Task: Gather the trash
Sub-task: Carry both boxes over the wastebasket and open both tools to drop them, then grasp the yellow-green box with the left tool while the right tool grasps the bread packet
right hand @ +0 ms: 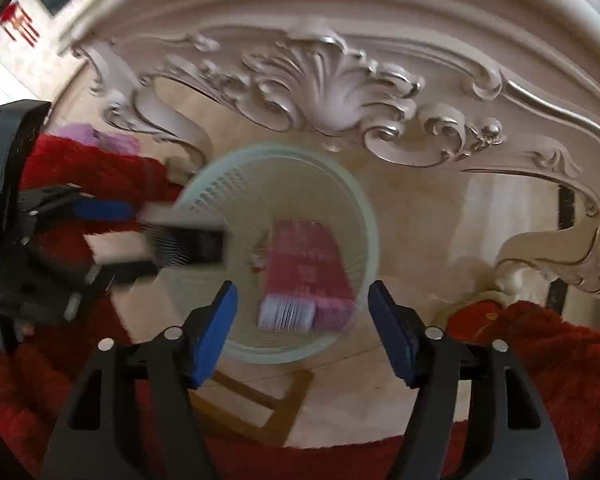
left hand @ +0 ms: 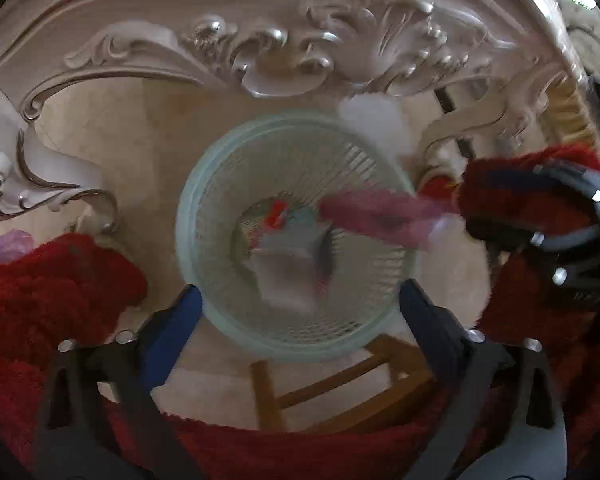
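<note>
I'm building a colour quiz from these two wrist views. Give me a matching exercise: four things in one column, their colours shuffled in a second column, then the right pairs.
Things:
1. mesh basket
2. packet over the basket's opening
3. shaggy rug
4. stool frame

Colours:
a. red
b. pale green
c. pink
d. brown wood

Pairs: 1-b, 2-c, 3-a, 4-d
</note>
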### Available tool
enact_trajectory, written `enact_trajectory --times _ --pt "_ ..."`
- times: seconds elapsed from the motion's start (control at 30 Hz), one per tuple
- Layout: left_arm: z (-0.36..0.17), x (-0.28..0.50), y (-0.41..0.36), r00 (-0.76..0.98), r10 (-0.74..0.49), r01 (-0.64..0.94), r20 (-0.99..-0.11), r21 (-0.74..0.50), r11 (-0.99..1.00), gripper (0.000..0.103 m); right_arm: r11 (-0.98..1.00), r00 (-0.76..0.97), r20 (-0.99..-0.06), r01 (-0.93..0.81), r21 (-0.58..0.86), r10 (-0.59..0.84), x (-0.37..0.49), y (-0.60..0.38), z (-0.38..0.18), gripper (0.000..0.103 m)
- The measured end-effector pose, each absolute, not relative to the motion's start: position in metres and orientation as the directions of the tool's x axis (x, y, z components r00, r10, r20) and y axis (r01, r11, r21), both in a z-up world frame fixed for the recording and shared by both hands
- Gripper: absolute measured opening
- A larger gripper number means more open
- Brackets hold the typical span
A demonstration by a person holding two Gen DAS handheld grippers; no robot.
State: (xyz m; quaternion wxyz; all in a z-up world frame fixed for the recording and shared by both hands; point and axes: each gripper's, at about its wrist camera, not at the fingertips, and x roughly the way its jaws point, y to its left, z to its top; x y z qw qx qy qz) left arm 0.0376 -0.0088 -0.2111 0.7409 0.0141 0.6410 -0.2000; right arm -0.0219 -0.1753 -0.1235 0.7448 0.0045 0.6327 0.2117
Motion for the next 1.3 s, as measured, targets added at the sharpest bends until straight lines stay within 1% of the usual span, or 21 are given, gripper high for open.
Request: enact_trajectory --times 0.07,0.13,0.3,0.4,0.43,0.53,0.6,0.63,0.7,0.77,0.83,0.9,0.97,1.03,1.1,1.23,1.3 --pt "-0.206 0.039 -0.004 0.117 -0.315 0.301 -0.942 -0.268 0.915 0.096 0.911 0.109 -0.938 -0.296 0.285 0.329 -0.025 -0.179 -0.121 0.065" --pt "-0.197 0.039 0.004 0.169 -0.322 0.276 -0.932 -0.268 0.923 0.096 0.914 0.125 -0.935 -0.289 0.285 0.332 -0.028 -0.184 -0.115 0.065" --pt "-0.169 0.029 0.031 0.306 -0.375 0.195 -0.875 -0.328 0.924 0.096 0.912 0.236 -0.907 -0.308 0.272 0.35 -0.032 -0.193 -0.093 0.065" --pt "-0.143 0.024 0.045 0.385 -0.413 0.141 -0.825 -0.389 0.91 0.096 0.92 0.391 -0.846 -0.295 0.256 0.361 -0.036 -0.207 -0.053 0.065" --pt "-0.131 0.022 0.051 0.41 -0.446 0.132 -0.795 -0.432 0.892 0.096 0.923 0.429 -0.828 -0.29 0.253 0.362 -0.034 -0.21 -0.044 0.065" --pt "-0.099 0.021 0.054 0.487 -0.462 0.126 -0.741 -0.463 0.877 0.096 0.931 0.573 -0.739 -0.287 0.224 0.354 -0.021 -0.227 -0.006 0.065" --pt "-0.07 0.029 0.059 0.551 -0.467 0.131 -0.691 -0.48 0.867 0.096 0.939 0.637 -0.698 -0.3 0.166 0.327 -0.002 -0.233 0.013 0.065" --pt "-0.055 0.039 0.061 0.584 -0.46 0.137 -0.668 -0.478 0.868 0.096 0.944 0.663 -0.681 -0.302 0.135 0.31 0.012 -0.235 0.019 0.065" --pt "-0.035 0.059 0.058 0.618 -0.42 0.135 -0.664 -0.437 0.889 0.096 0.942 0.685 -0.66 -0.317 0.111 0.308 0.04 -0.241 0.025 0.065" --pt "-0.021 0.086 0.051 0.654 -0.344 0.107 -0.674 -0.367 0.924 0.096 0.932 0.672 -0.659 -0.335 0.135 0.337 0.069 -0.248 0.025 0.065" --pt "-0.011 0.12 0.046 0.679 -0.281 0.066 -0.678 -0.325 0.943 0.096 0.927 0.666 -0.657 -0.341 0.155 0.354 0.094 -0.253 0.023 0.065" --pt "-0.007 0.148 0.043 0.69 -0.253 0.025 -0.678 -0.327 0.945 0.096 0.924 0.66 -0.664 -0.357 0.136 0.352 0.119 -0.252 0.022 0.065" --pt "-0.005 0.177 0.038 0.699 -0.247 -0.014 -0.671 -0.359 0.933 0.096 0.917 0.648 -0.666 -0.371 0.148 0.37 0.133 -0.253 0.021 0.065" --pt "-0.008 0.201 0.035 0.701 -0.244 -0.049 -0.67 -0.387 0.921 0.096 0.913 0.634 -0.669 -0.365 0.182 0.387 0.144 -0.258 0.022 0.065" --pt "-0.014 0.225 0.032 0.69 -0.217 -0.098 -0.691 -0.386 0.917 0.096 0.904 0.635 -0.65 -0.364 0.225 0.417 0.15 -0.26 0.027 0.065" --pt "-0.017 0.251 0.023 0.695 -0.192 -0.119 -0.693 -0.374 0.92 0.096 0.915 0.671 -0.627 -0.349 0.203 0.395 0.155 -0.246 0.036 0.065" --pt "-0.02 0.262 0.019 0.696 -0.183 -0.113 -0.695 -0.357 0.927 0.096 0.918 0.678 -0.62 -0.312 0.244 0.395 0.157 -0.237 0.039 0.065"
